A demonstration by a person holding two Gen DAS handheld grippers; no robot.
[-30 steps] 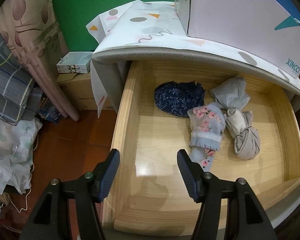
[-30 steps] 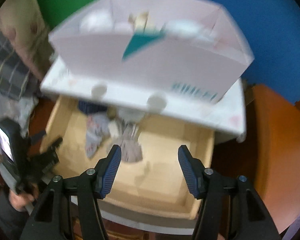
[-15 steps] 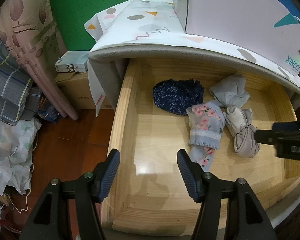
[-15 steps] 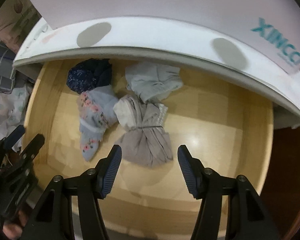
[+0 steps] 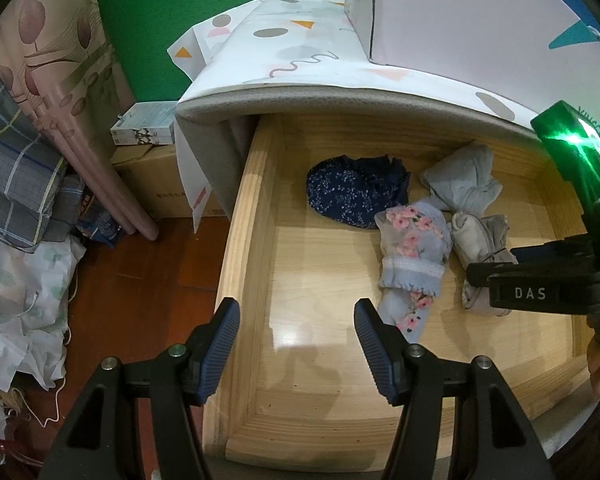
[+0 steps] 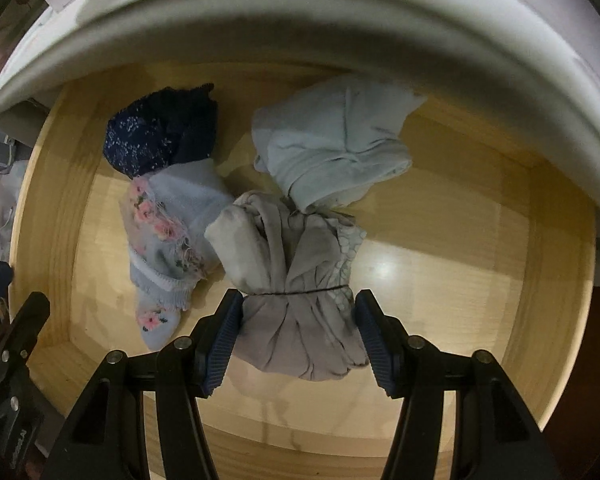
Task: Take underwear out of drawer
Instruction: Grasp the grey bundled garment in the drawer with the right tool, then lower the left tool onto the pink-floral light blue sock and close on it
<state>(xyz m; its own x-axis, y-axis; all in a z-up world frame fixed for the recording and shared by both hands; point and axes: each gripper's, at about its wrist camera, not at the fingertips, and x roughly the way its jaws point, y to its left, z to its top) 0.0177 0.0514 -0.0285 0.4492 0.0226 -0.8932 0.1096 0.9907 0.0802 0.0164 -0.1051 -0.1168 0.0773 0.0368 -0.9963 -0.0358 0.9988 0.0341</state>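
Grasp step: the right gripper (image 6: 298,322) straddles the grey bundle (image 6: 296,280) at the drawer's (image 6: 556,264) 6 o'clock, jaws spread, unpinched; the next move calls for closing and lifting, while the left gripper (image 5: 296,346) hangs spread, empty.

The white letters "DAS" stand on the black body of the right gripper (image 5: 540,292), which comes in from the right side of the left wrist view. A few blue-green letters show on the white box (image 5: 480,20) on top of the cabinet, right at the edge beside the green light (they are cut off, so they cannot be read). The brown cardboard box (image 5: 160,188) on the floor has small dark print on its side, too small to read. The small flat box (image 5: 144,124) on top of it has dark marks along its edge, also too small to read
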